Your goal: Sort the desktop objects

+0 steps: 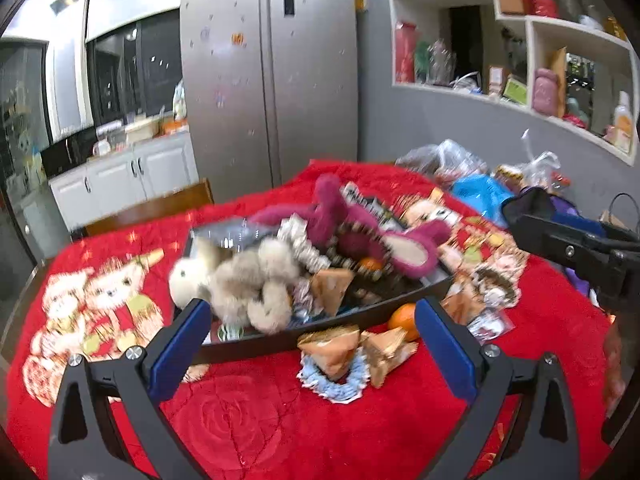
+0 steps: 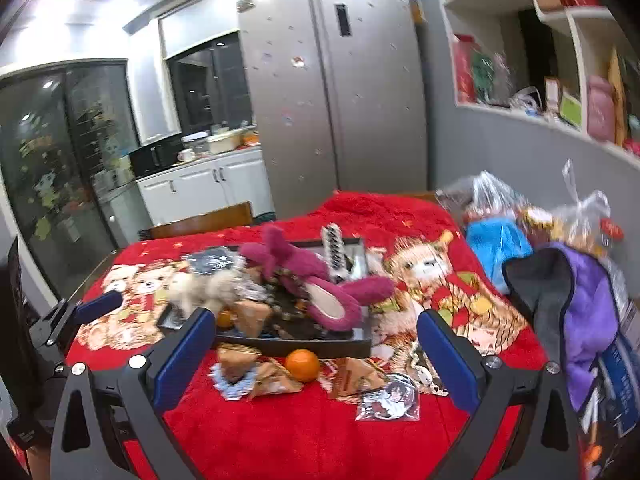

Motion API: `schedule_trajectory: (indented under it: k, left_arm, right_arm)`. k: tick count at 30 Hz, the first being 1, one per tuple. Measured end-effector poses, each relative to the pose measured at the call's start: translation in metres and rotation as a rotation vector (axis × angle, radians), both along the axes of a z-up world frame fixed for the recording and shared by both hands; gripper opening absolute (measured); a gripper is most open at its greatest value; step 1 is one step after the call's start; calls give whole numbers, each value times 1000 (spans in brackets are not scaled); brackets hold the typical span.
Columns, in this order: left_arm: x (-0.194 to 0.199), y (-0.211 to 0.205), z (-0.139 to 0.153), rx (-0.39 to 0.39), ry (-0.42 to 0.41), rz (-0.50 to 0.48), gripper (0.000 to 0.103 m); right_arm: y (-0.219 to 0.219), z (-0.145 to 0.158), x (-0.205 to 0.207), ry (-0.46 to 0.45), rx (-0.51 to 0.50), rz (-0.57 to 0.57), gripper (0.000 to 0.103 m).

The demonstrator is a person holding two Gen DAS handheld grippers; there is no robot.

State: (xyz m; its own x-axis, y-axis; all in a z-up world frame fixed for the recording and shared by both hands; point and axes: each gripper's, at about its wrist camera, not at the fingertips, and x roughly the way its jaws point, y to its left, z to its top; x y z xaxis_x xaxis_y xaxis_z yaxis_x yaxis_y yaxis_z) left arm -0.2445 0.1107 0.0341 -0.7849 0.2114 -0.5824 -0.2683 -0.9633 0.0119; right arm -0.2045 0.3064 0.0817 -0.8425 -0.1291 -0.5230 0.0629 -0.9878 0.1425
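In the left wrist view, your left gripper (image 1: 312, 330) hung above the near part of the red blanket (image 1: 256, 420) with its jaws spread wide and nothing between them. Just beyond its fingertips sat the dark tray (image 1: 256, 346), heaped with a beige plush (image 1: 240, 280), a magenta plush (image 1: 360, 224) and wrapped snacks. An orange (image 1: 402, 318) lay on the blanket touching the tray's near edge, toward its right end. Beside it were two tan triangular packets (image 1: 360, 348), one resting on a pale blue knitted ring (image 1: 340, 384). Your right gripper (image 1: 576, 248) reached in from the right edge of the frame; you could not tell its jaw state here. Plastic bags (image 1: 460, 160) sat at the table's far right corner.

In the right wrist view, your right gripper (image 2: 316, 332) also stood released, jaws wide and holding nothing, facing the tray (image 2: 296, 346) from its near side. The orange (image 2: 303, 365) sat on the blanket just in front of the tray's near edge, between the triangular packets (image 2: 276, 376). A small clear packet with a cartoon print (image 2: 390, 400) lay nearer the blanket's right side. Your left gripper (image 2: 92, 308) showed at the left, over the blanket's left edge. A purple cloth (image 2: 588, 308) lay draped at the table's right edge.
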Motion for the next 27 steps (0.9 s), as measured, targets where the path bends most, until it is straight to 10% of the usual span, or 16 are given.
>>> schedule_trajectory:
  k: [27]
  left_arm:
    - [-57,12,-100,-105,-236,-43,103]
  right_arm:
    - [22,-141,-65,-337,19,-119,103]
